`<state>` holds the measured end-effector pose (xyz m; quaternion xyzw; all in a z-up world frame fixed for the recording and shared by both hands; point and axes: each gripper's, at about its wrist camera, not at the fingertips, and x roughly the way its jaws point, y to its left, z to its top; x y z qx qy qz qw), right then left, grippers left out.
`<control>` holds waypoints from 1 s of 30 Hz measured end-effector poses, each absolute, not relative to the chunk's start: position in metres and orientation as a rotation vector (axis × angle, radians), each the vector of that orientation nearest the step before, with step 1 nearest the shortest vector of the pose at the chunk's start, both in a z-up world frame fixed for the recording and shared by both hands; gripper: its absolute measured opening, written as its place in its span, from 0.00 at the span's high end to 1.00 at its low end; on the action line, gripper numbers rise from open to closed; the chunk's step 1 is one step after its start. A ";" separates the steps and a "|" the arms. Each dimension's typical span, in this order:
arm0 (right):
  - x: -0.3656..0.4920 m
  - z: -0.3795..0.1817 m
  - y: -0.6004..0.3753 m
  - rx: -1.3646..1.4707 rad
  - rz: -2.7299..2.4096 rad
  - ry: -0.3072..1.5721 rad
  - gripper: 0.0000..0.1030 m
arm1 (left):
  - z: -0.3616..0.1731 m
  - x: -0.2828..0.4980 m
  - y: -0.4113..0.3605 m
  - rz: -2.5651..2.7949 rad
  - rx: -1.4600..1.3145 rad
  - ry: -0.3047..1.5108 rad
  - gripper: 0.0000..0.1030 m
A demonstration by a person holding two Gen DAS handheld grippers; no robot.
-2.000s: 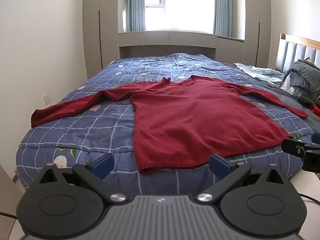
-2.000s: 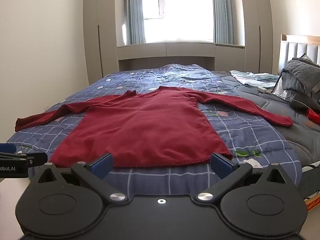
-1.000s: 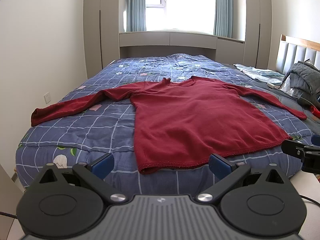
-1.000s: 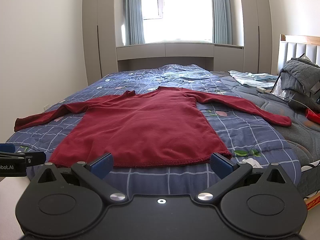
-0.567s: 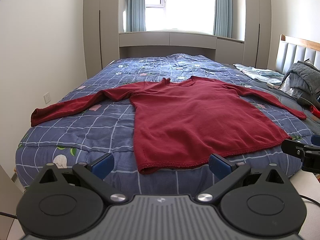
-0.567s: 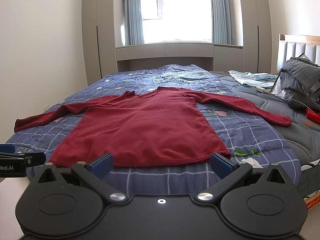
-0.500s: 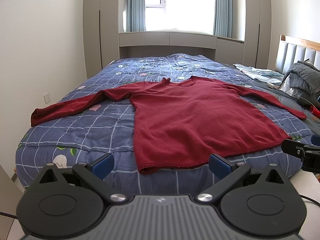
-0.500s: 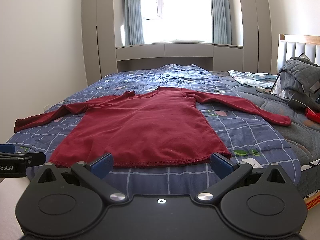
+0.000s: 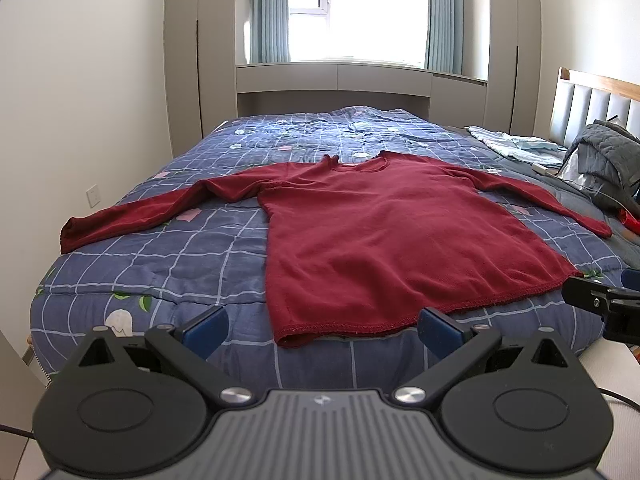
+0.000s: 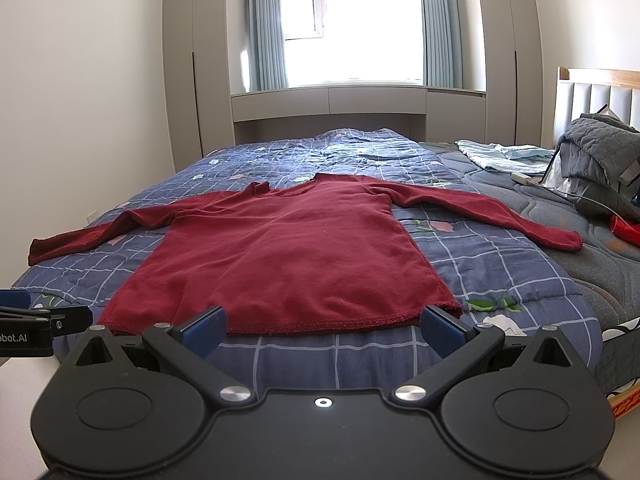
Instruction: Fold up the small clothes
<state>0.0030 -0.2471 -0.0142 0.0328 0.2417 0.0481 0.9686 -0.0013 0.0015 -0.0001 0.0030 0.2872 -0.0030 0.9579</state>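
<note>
So the red sweater point(image 9: 400, 240) is laid out flat on the blue checked quilt point(image 9: 168, 256), hem toward me, neckline away, both sleeves spread wide. Going left to right: the left sleeve point(image 9: 132, 218) runs out almost to the bed's edge, cuff lying loose, so that's an easy pinch for my left gripper point(image 9: 322, 326), which is wide apart and holding nothing, just short of the hem. The body looks like soft, light knit, floppy, will sag and drag on the quilt rather than slide clean. I'd grab cuffs or the hem corners, where there's a free edge. The right sleeve point(image 10: 492, 212) angles off toward the grey bedding point(image 10: 600, 152). My right gripper point(image 10: 322, 326) is spread open and empty too. Can't really tell how thick the fabric is from here.
</note>
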 end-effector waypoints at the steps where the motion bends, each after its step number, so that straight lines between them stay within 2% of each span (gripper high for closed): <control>1: 0.001 -0.014 -0.247 0.067 0.097 0.490 0.00 | 0.001 -0.001 0.000 -0.006 0.007 0.584 0.00; 18: 0.012 -0.020 -0.246 0.071 0.116 0.536 0.00 | -0.010 0.015 -0.011 -0.014 0.044 0.650 0.00; 30: 0.048 -0.032 -0.253 0.117 0.093 0.668 0.00 | -0.019 0.057 -0.011 -0.013 0.044 0.752 0.00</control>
